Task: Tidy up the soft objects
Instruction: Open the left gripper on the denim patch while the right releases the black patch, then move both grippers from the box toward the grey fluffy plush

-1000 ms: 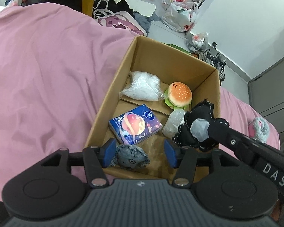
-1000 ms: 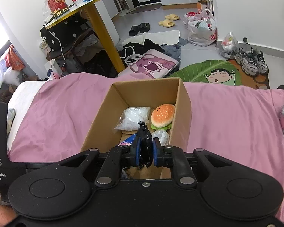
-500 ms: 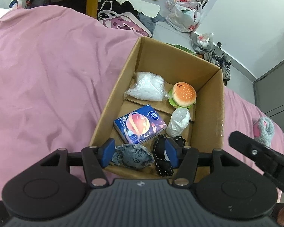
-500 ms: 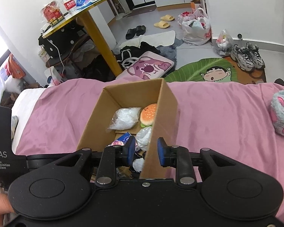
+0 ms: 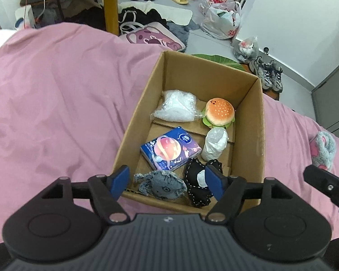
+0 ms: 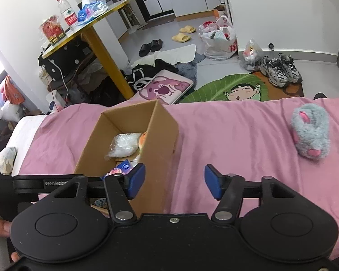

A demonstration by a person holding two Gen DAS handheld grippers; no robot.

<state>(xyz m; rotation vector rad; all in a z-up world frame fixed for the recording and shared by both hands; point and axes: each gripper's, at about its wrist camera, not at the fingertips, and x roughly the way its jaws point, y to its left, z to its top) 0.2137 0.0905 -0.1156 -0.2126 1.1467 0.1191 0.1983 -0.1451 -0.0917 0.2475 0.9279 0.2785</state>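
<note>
A cardboard box (image 5: pixel 258 135) stands on the pink bed cover (image 5: pixel 56 94). Inside lie a burger plush (image 5: pixel 219 112), a white plastic bag (image 5: pixel 176 109), a blue tissue pack (image 5: pixel 170 148), a small white bundle (image 5: pixel 215 143), a denim soft toy (image 5: pixel 161 185) and a black soft toy (image 5: pixel 197 186). My left gripper (image 5: pixel 167 181) is open and empty above the box's near edge. My right gripper (image 6: pixel 174 181) is open and empty over the box's right wall (image 6: pixel 162 149). A grey and pink furry plush (image 6: pixel 310 133) lies on the cover to the right, also in the left wrist view (image 5: pixel 324 150).
Beyond the bed's far edge the floor holds a pink bear cushion (image 6: pixel 165 88), a green leaf mat (image 6: pixel 237 88), sneakers (image 6: pixel 280 68), plastic bags (image 6: pixel 219 39) and slippers. A yellow-legged round table (image 6: pixel 95 22) with a bottle stands at the back left.
My right gripper opened and let the black soft toy drop into the box, then moved right, off the box. The left gripper has drawn back slightly.
</note>
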